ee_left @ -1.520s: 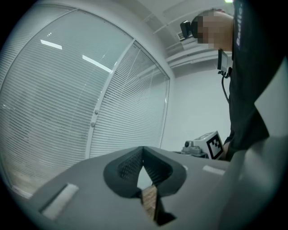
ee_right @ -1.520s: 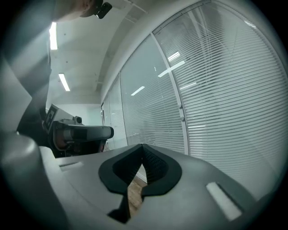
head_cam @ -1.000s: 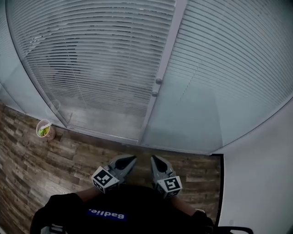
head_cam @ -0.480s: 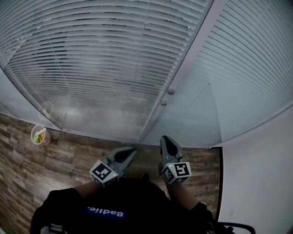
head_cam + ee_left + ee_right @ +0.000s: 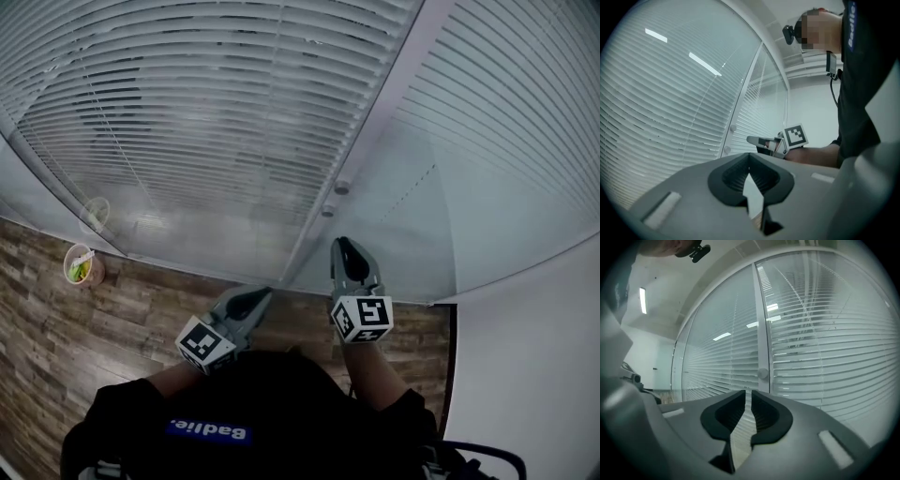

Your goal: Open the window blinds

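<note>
White slatted blinds (image 5: pixel 206 112) hang behind glass, and a second panel of blinds (image 5: pixel 506 112) lies to the right of a white frame post (image 5: pixel 375 122). Two round knobs (image 5: pixel 342 187) sit on that post; one knob (image 5: pixel 762 373) shows just above my right jaws. My right gripper (image 5: pixel 345 246) is raised level toward the post below the knobs, its jaws opening by a narrow slit with nothing between them (image 5: pixel 748 391). My left gripper (image 5: pixel 264 292) hangs lower and to the left, tips touching, empty (image 5: pixel 749 155). The right gripper (image 5: pixel 751 139) also shows ahead of it.
A small cup (image 5: pixel 82 265) with something green in it stands on the wood floor (image 5: pixel 112 319) by the glass at the left. A plain white wall (image 5: pixel 534 375) closes the right side. The person's dark sleeves fill the bottom of the head view.
Both grippers have moved forward toward the window. The right one has risen further and now reaches up near the knobs; the left one trails behind.
</note>
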Demonstrator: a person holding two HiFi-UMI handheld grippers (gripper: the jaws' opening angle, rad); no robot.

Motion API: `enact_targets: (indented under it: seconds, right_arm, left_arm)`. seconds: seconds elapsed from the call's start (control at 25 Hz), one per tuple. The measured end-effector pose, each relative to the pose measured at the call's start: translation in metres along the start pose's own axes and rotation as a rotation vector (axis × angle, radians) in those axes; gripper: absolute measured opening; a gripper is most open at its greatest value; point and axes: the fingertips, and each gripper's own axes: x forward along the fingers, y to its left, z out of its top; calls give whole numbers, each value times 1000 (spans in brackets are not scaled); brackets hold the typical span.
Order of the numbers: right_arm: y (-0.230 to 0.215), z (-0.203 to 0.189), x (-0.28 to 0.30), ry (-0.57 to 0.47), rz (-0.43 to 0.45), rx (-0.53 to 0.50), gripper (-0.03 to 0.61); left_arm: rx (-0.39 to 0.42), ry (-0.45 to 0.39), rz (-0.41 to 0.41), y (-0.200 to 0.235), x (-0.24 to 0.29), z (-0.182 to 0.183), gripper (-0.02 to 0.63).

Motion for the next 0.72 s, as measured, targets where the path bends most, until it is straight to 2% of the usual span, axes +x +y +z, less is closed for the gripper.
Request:
enact_targets:
  seconds: [0.08,0.24,0.52,0.72]
  right_arm:
    - [-9,2,14,1,-9,-2,71]
    - [-21,7,40,-9,-37,-33,86]
    - [-30,26,67,16,-108,-87,126]
    - [-33,22,77,40,-165,-164,138]
  left_arm:
    - [-12,8,19,3,1,-6,-1]
    - [-26,16,43,9,0,-18,-2]
    - [-24,21,68,19,-3,-14,-2]
    - [-21,29,70,25,-8,-18,-2]
